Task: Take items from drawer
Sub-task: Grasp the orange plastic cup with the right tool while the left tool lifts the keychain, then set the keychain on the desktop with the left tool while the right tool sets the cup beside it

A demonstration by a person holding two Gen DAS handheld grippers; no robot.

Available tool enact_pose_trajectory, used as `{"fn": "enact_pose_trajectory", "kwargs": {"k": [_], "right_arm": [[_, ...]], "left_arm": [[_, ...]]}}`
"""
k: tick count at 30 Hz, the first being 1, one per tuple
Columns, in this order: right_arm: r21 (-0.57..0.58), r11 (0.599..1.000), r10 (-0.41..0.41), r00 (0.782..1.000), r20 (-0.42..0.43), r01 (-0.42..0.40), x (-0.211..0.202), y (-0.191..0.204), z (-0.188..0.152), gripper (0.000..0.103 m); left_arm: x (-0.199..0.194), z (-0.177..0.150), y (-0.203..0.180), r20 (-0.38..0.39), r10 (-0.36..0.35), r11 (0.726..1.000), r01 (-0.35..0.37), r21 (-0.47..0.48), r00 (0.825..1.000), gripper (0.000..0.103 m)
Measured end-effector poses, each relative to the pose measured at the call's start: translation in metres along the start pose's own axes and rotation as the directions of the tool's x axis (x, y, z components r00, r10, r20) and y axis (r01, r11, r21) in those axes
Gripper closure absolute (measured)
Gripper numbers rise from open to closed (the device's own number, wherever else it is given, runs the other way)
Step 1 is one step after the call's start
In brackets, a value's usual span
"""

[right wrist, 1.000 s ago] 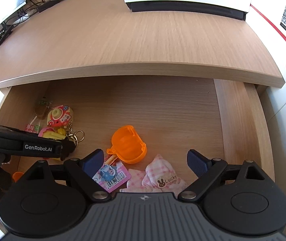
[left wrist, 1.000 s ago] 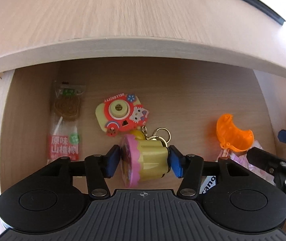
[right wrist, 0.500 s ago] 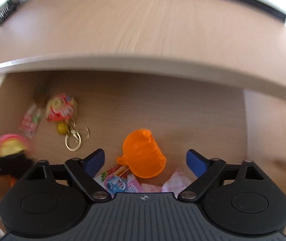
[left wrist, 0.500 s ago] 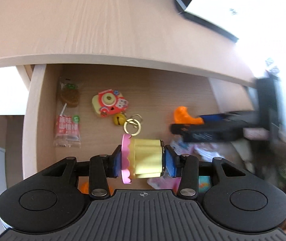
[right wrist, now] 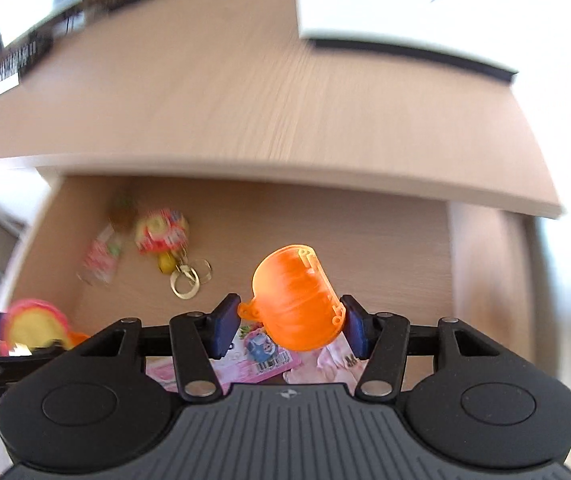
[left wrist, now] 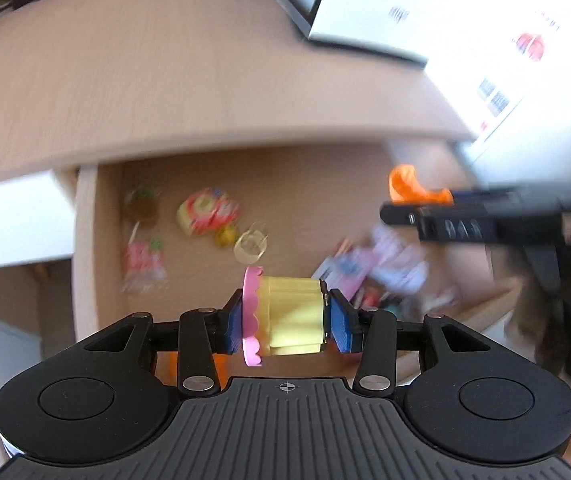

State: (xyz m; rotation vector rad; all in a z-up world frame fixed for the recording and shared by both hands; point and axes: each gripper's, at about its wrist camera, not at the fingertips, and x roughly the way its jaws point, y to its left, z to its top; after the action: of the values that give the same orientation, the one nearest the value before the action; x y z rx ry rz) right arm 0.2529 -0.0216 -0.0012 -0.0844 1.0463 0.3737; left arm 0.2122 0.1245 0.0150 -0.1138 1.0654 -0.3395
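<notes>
My left gripper (left wrist: 287, 322) is shut on a yellow toy cupcake with a pink frill (left wrist: 285, 316), held above the open wooden drawer (left wrist: 85, 240). My right gripper (right wrist: 289, 326) is shut on an orange plastic cup (right wrist: 297, 304), lifted over the drawer floor. In the left wrist view the right gripper (left wrist: 417, 208) shows at right with the orange cup (left wrist: 405, 188). In the right wrist view the cupcake (right wrist: 33, 326) appears at far left. Both views are blurred.
In the drawer lie a red and yellow toy camera (right wrist: 161, 230) with a key ring (right wrist: 185, 280), a snack packet (right wrist: 101, 256), a pink printed card (right wrist: 261, 354) and pink checked cloth (right wrist: 337, 364). The desk top (right wrist: 245, 92) overhangs behind, with a white box (right wrist: 405, 8) on it.
The left gripper has risen and pulled back with the cupcake, off the key ring. The right gripper, open before, has shut on the orange cup and lifted it.
</notes>
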Motion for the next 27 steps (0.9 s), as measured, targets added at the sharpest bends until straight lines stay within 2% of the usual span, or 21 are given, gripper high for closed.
{"fn": "enact_pose_trajectory", "kwargs": {"k": [2, 5, 9, 12, 13, 15, 20, 27], "right_arm": [[0.023, 1.0, -0.008, 0.998, 0.058, 0.007, -0.023, -0.001, -0.003, 0.049], [0.023, 0.999, -0.031, 0.992, 0.124, 0.028, -0.044, -0.001, -0.003, 0.049], [0.029, 0.997, -0.069, 0.983, 0.171, 0.065, -0.056, -0.008, -0.002, 0.049], [0.026, 0.996, -0.083, 0.981, 0.174, 0.08, -0.059, -0.016, -0.003, 0.049], [0.022, 0.996, -0.091, 0.981, 0.172, 0.089, -0.057, -0.016, -0.004, 0.049], [0.007, 0.993, -0.114, 0.979, 0.17, 0.115, -0.056, -0.019, -0.004, 0.049], [0.008, 0.991, -0.135, 0.975, 0.174, 0.136, -0.051, -0.029, -0.005, 0.049], [-0.005, 0.99, -0.137, 0.974, 0.181, 0.14, -0.036, -0.031, 0.01, 0.049]], "left_arm": [[-0.009, 0.019, -0.001, 0.084, -0.028, 1.0, 0.028, 0.001, 0.996, 0.056], [-0.013, 0.059, -0.004, 0.199, -0.036, 0.999, 0.03, 0.032, 0.979, 0.056], [0.022, 0.111, -0.013, 0.26, -0.013, 0.999, 0.003, 0.04, 0.965, 0.056], [0.067, 0.14, -0.031, 0.214, 0.063, 0.994, -0.081, 0.073, 0.975, 0.056], [0.082, 0.147, -0.034, 0.187, 0.1, 0.99, -0.117, 0.077, 0.977, 0.052], [0.097, 0.154, -0.04, 0.19, 0.147, 0.981, -0.167, 0.097, 0.971, 0.054], [0.115, 0.155, -0.039, 0.177, 0.131, 0.982, -0.151, 0.109, 0.976, 0.051], [0.108, 0.153, -0.032, 0.204, 0.087, 0.99, -0.109, 0.095, 0.975, 0.051]]}}
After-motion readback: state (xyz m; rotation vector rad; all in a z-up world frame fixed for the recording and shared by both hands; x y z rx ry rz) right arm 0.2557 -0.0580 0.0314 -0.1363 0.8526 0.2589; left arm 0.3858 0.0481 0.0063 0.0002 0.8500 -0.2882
